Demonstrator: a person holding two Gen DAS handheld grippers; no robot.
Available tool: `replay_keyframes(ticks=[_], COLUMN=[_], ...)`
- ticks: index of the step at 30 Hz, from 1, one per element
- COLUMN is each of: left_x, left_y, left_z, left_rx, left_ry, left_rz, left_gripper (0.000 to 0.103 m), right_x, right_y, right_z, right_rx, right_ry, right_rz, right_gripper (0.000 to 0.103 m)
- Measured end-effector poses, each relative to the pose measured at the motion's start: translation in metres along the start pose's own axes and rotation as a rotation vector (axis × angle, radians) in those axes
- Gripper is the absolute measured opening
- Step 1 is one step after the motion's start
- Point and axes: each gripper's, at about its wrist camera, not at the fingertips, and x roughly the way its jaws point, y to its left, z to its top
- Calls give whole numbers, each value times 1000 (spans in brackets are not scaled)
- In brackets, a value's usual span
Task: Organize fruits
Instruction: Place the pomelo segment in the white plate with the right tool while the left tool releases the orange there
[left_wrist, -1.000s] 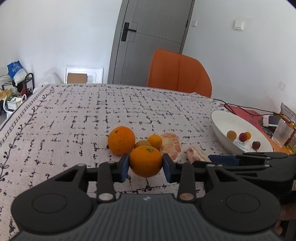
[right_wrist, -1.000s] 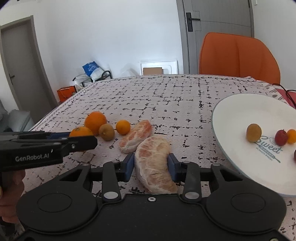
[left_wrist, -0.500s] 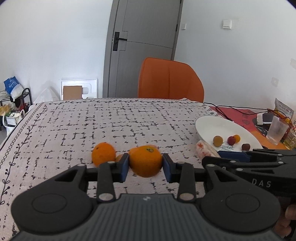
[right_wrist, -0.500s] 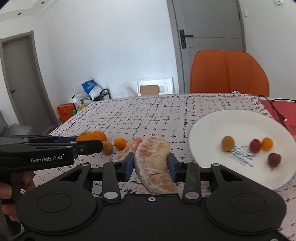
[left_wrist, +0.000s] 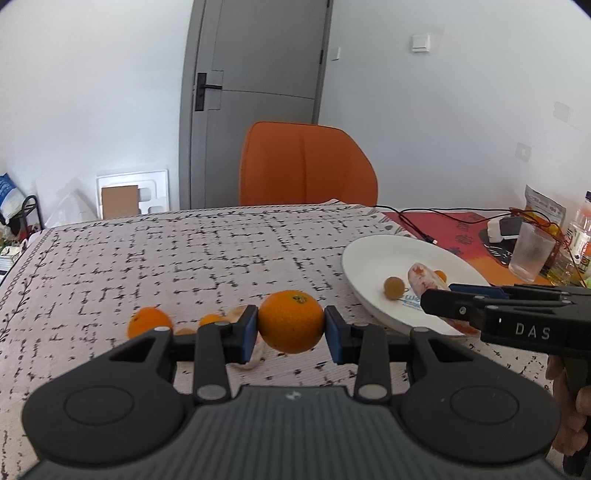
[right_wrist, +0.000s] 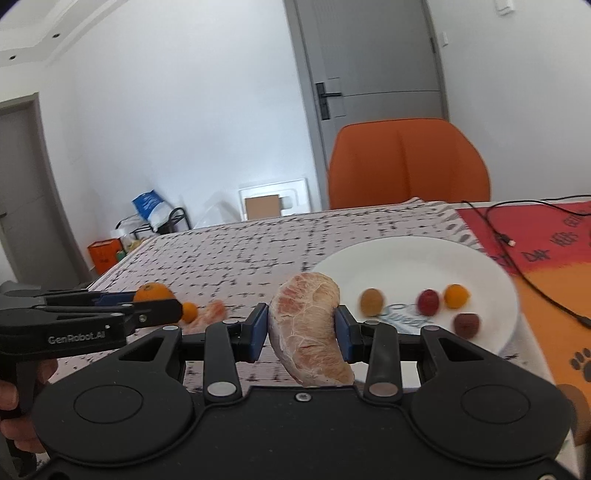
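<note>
My left gripper (left_wrist: 291, 328) is shut on an orange (left_wrist: 291, 321) and holds it above the patterned tablecloth. My right gripper (right_wrist: 301, 328) is shut on a peeled pomelo segment (right_wrist: 308, 328) and holds it at the near left rim of the white plate (right_wrist: 406, 258). The plate holds several small fruits, among them a brown one (right_wrist: 371, 301), a red one (right_wrist: 428, 302) and a small orange one (right_wrist: 456, 295). On the cloth lie another orange (left_wrist: 149, 321), a small tangerine (left_wrist: 210, 319) and a second pomelo segment (right_wrist: 208, 314). The right gripper also shows at the right of the left wrist view (left_wrist: 436, 301).
An orange chair (left_wrist: 306, 166) stands behind the table's far edge. A black cable (right_wrist: 524, 236) runs over the red mat right of the plate. A glass (left_wrist: 530, 254), a bottle and packets stand at the far right.
Both grippers have lifted and moved right toward the plate with their fruits. The pomelo segment now hangs at the plate's rim; the fruits left on the cloth have dropped back to the left.
</note>
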Motion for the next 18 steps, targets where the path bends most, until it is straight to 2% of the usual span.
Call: replay_keyframes(ticks=[18], left_x=[28], left_y=[-40], left_z=[13], left_rx=[64], left_ry=[10], left_rz=[-47], left_gripper=[37], right_x=[-5], right_y=[-52], right_z=[-7], right_rx=[58], right_ry=[-24], right_rz=[-104], right_gripper=[37])
